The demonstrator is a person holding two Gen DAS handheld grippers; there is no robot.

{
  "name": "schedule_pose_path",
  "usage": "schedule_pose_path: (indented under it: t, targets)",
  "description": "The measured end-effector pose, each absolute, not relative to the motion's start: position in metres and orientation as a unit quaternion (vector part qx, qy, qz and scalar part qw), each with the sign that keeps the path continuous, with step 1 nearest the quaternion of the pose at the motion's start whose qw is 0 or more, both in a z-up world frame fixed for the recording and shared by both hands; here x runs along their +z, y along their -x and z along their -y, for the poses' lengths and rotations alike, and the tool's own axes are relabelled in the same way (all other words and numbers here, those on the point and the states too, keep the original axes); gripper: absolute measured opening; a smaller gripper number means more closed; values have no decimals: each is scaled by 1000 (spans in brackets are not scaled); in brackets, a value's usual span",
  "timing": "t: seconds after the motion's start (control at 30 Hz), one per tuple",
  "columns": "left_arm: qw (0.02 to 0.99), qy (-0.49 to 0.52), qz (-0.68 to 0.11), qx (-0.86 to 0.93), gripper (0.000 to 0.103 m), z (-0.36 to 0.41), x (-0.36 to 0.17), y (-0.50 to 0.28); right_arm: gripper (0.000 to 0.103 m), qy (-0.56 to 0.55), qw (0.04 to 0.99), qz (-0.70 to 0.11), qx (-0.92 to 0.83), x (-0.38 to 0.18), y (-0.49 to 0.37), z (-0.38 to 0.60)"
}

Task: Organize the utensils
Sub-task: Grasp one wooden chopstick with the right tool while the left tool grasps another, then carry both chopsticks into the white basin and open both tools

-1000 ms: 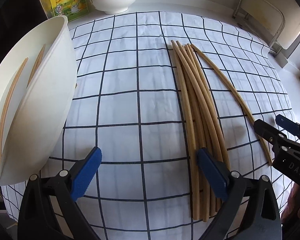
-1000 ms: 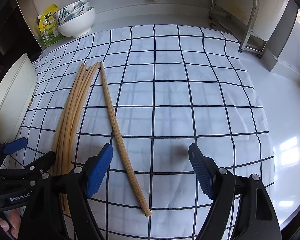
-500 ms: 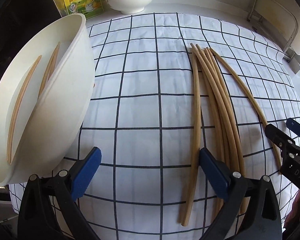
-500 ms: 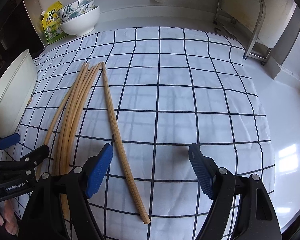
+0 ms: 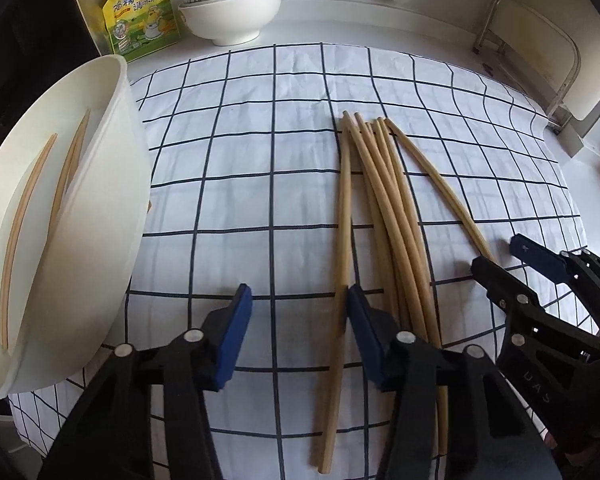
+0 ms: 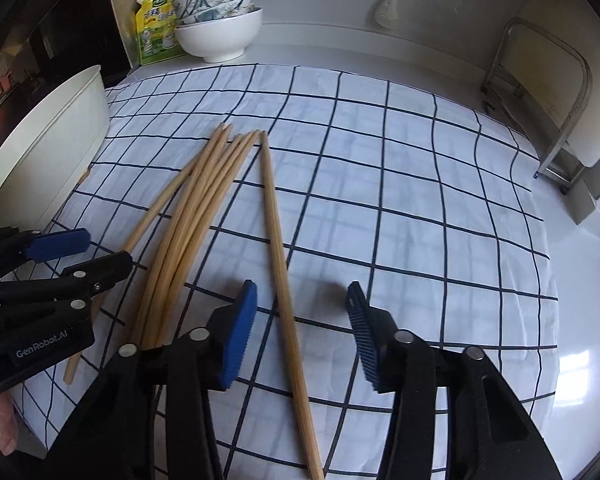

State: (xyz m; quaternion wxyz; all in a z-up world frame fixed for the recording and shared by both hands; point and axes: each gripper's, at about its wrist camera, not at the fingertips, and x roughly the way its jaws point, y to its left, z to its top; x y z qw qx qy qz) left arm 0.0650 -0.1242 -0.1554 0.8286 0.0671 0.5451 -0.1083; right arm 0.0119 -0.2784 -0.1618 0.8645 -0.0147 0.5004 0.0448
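- A bundle of wooden chopsticks (image 5: pixel 384 216) lies on a checked cloth (image 5: pixel 236 152) spread over the white surface (image 6: pixel 580 320), far tips fanned together.
- One chopstick (image 5: pixel 342 248) has parted from the bundle's left edge; another single chopstick (image 6: pixel 278 248) lies apart on the bundle's right.
- The left gripper (image 5: pixel 296 332) has just been closing; its jaws stand partly spread, the right pad touching or just beside the parted chopstick, not pinching it.
- The right gripper (image 6: pixel 302 332) has likewise been closing; the single chopstick runs between its partly spread jaws, neither pad pressing it.
- A white tub (image 5: pixel 100 216) at the left holds two chopsticks (image 5: pixel 24 224).
- Stacked bowls (image 5: pixel 232 8) and a yellow-green pouch (image 5: pixel 140 16) stand at the back.
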Motion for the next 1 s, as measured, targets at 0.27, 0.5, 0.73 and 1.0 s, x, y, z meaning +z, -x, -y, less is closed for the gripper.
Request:
schedule_pose_path:
  t: [0.27, 0.5, 0.73, 1.0]
  targets:
    - [821, -80, -547, -139, 7, 134, -155, -56, 6, -3, 859, -508, 65, -159, -11, 277]
    - [818, -66, -550, -156, 7, 126, -142, -48, 6, -52, 861, -504, 50, -145, -1, 292]
    - [829, -54, -527, -178, 7, 120, -104, -47, 6, -81, 871, -484, 33, -114, 5, 299]
    - [839, -44, -508, -191, 7, 106, -79, -52, 6, -76, 881, -466, 29, -90, -5, 284]
